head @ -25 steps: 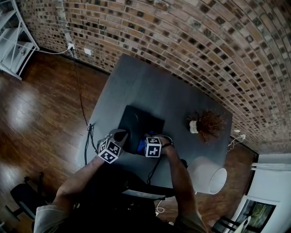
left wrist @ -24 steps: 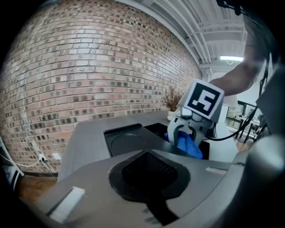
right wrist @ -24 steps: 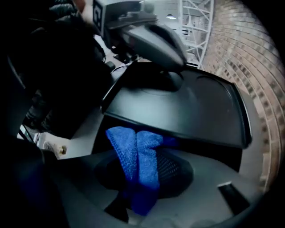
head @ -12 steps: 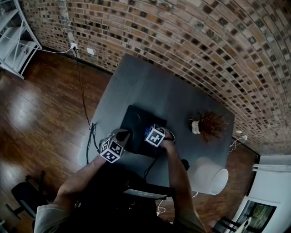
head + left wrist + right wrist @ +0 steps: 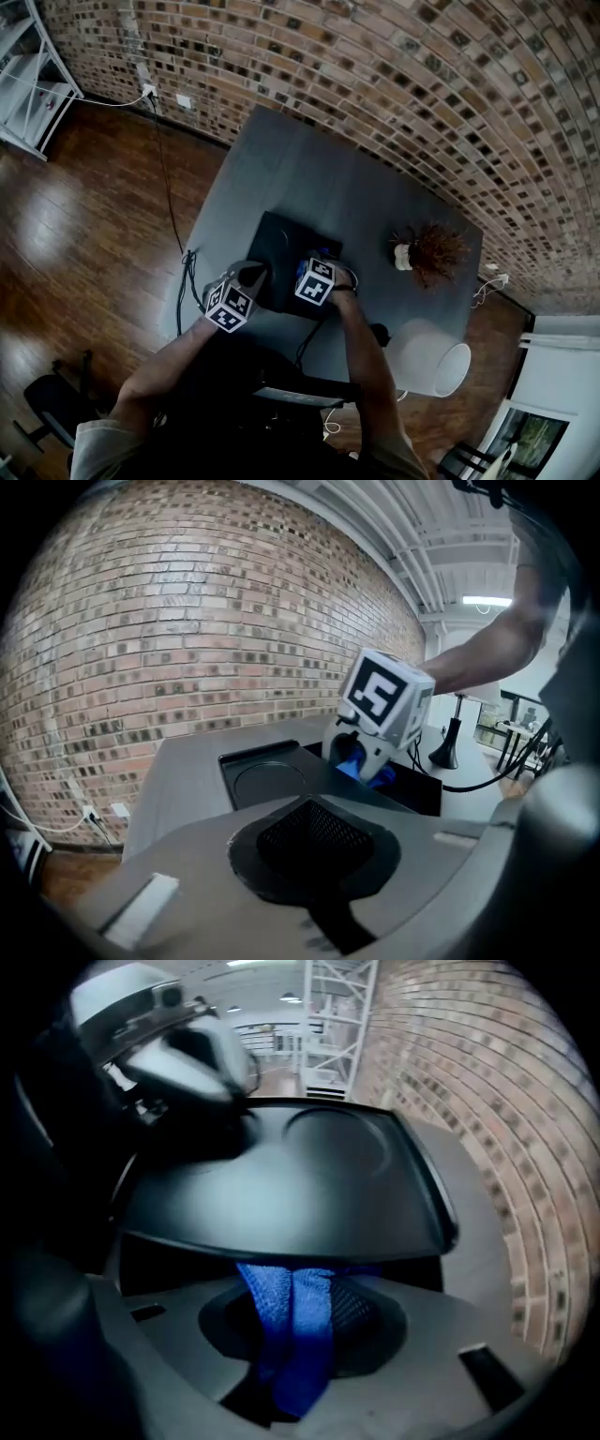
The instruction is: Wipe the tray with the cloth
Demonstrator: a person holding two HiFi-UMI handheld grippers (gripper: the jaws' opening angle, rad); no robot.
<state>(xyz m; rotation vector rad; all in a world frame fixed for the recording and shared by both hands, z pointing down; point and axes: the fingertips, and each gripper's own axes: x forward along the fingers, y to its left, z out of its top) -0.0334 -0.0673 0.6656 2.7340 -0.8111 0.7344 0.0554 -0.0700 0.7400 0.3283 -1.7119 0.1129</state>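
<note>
Left tool (image 5: 251,275) tilted downward, jaws together; right tool (image 5: 317,271) steeply down, jaws tight on cloth (image 5: 292,1335).

Your grey moulded left hand-held gripper (image 5: 314,817) has a black mesh-textured lining, and your right hand-held gripper (image 5: 300,1321) matches it. Each carries a white cube with black square markers (image 5: 228,307), seen at lower centre of the head view. A thin black cable (image 5: 312,345) trails from the right one. A pale grey short sleeve (image 5: 89,448) shows at lower left.

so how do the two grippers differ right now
The left gripper is empty; the right gripper pinches the blue cloth. The left gripper sits at the edge of the tray; the right gripper is over it. Shared: both are shut.
</note>
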